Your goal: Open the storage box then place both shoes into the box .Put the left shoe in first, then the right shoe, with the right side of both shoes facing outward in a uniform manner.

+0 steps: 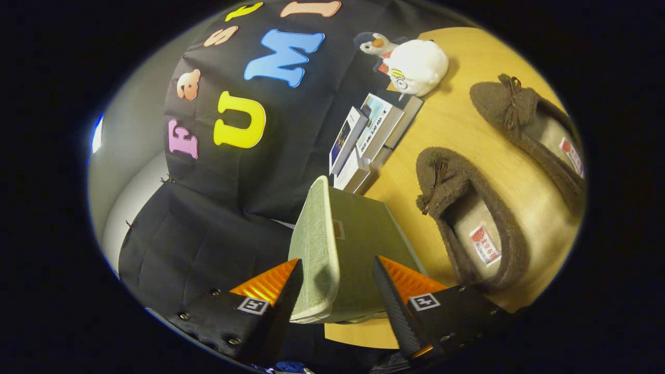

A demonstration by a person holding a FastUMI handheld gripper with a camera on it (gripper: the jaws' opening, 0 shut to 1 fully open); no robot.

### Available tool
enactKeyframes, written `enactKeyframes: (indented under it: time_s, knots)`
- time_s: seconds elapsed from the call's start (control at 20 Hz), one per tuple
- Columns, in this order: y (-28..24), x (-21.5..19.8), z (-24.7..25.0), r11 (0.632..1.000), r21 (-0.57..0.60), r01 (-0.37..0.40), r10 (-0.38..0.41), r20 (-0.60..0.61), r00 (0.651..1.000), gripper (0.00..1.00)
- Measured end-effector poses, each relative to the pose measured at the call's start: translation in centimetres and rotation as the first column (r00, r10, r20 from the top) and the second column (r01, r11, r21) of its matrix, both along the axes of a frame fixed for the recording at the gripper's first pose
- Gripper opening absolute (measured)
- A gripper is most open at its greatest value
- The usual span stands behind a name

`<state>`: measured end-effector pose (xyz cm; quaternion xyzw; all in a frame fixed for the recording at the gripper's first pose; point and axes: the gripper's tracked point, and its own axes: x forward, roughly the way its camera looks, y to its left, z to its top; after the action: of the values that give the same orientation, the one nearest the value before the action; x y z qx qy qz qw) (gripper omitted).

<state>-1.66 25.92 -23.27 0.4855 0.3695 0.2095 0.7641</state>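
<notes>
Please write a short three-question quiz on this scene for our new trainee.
1. True or false: both brown fuzzy slippers, the near one and the far one, lie on the wooden table.
2. What sits between the gripper fingers?
A. grey-green fabric storage box
B. white plush penguin
C. stack of books
3. Fill in: each slipper toe carries a small ___.

Key: 1 true; 2 A; 3 bow.

Far shoe (pixel 530 130) heel cut off; storage box (pixel 337 249) base hidden behind tongs (pixel 336 288) (contact unclear).
</notes>
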Motion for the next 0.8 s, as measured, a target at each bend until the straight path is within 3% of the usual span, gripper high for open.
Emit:
enactKeyframes:
  time_s: [0.05, 0.15, 0.3, 0.5, 0.6, 0.65, 0.75, 0.8]
  knots:
    - [0.4, -0.1, 0.2, 0.999, 0.032, -0.009, 0.009, -0.016, 1.000, 0.78]
    - [1.1, -0.1, 0.6, 0.996, 0.085, -0.021, 0.024, -0.041, 0.999, 0.78]
    - [0.7, 0.9, 0.0, 0.995, 0.095, 0.002, 0.005, -0.076, 0.997, 0.27]
    - [1.8, -0.9, 0.8, 0.986, 0.135, -0.096, 0.110, -0.096, 0.989, 0.27]
    - [2.0, -1.1, 0.5, 0.987, 0.107, -0.120, 0.129, -0.087, 0.988, 0.27]
    - [1.4, -0.6, 1.3, 0.990, 0.118, -0.075, 0.083, -0.063, 0.995, 0.27]
    - [2.1, -0.8, 1.5, 0.988, 0.111, -0.106, 0.113, -0.056, 0.992, 0.01]
    - [2.4, -0.8, 1.7, 0.986, 0.104, -0.131, 0.136, -0.044, 0.990, 0.01]
